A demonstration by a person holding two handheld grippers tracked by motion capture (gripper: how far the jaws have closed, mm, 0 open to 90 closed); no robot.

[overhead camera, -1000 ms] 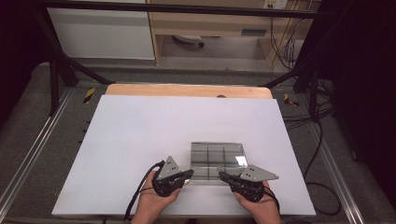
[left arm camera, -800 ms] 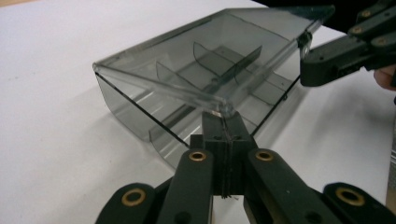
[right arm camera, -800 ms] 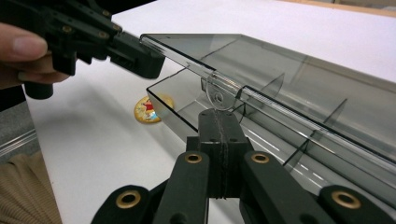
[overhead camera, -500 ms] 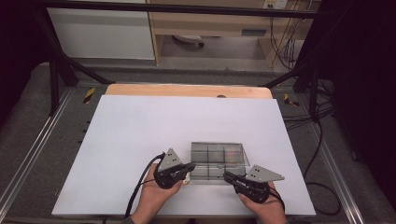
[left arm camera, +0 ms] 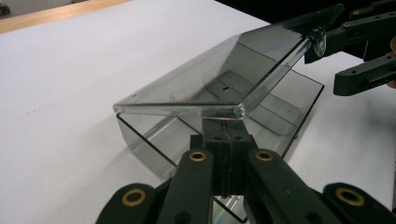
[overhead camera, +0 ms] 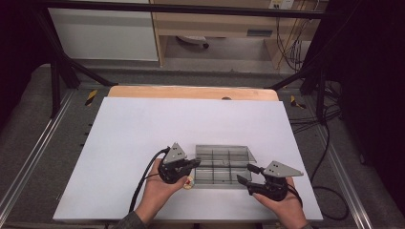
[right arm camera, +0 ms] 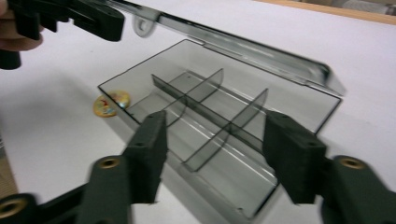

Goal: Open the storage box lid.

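At the near edge of the white table (overhead camera: 143, 129), between the two hands, sits a clear smoky plastic compartment box (overhead camera: 217, 172) with its hinged lid (left arm camera: 224, 84) partly raised. The left tongs (overhead camera: 191, 163) are clamped tight on the lid's front rim, seen close up in the left gripper view with the rim pinched between the jaws and the lid tilted up over the tray. The right tongs (overhead camera: 249, 173) stand open just beside the box's right end; their jaws have just been opening, with nothing pressed between them, and in the right gripper view the open jaws frame the empty cells and cross dividers (right arm camera: 210, 112). A small round yellow token (right arm camera: 111, 102) lies on the table touching or just beside the box's near left corner. Handling judgement: thin rigid moulded plastic, light, empty, so it will likely skid or lift off the table when the lid is pulled unless the tray is held down. Surfaces look glossy and slick; a narrow pinch on the rim may slip. Hinge and lid edge are probably brittle, so avoid twisting. Best holds: lid by its front lip or latch tab (right arm camera: 144, 24), tray by an outer wall, not the thin dividers.
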